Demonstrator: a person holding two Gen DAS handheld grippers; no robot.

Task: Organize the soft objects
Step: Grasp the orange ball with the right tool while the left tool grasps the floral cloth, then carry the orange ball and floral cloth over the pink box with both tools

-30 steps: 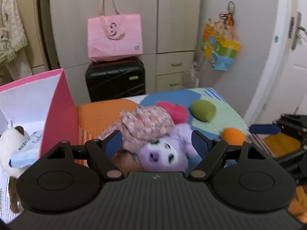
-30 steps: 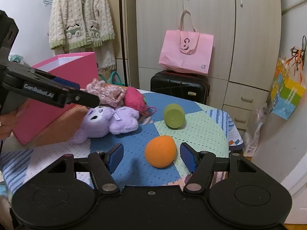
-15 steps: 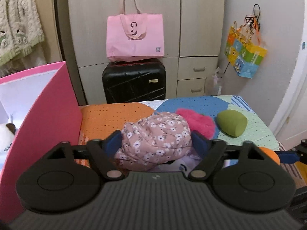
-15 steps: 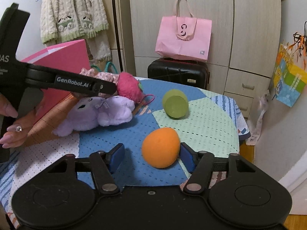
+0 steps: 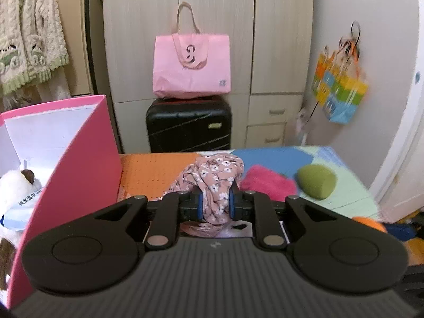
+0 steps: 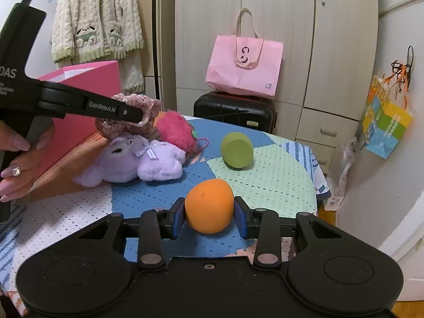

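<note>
Two grips: left fingers (image 5: 199,203) pinching floral cloth (image 5: 216,177), right fingers (image 6: 179,218) closing on orange ball (image 6: 209,206).

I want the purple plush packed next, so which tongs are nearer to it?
Left. The left tongs hang just above the purple plush, shut on the floral cloth. The right tongs, closing on the orange ball, sit farther off.

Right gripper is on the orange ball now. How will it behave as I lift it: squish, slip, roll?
The orange ball is probably soft foam, so it may squash as the right gripper closes. The fingers meet it near its widest part, so slipping seems unlikely. Being rounded, it would likely roll on the table mat if released.
</note>
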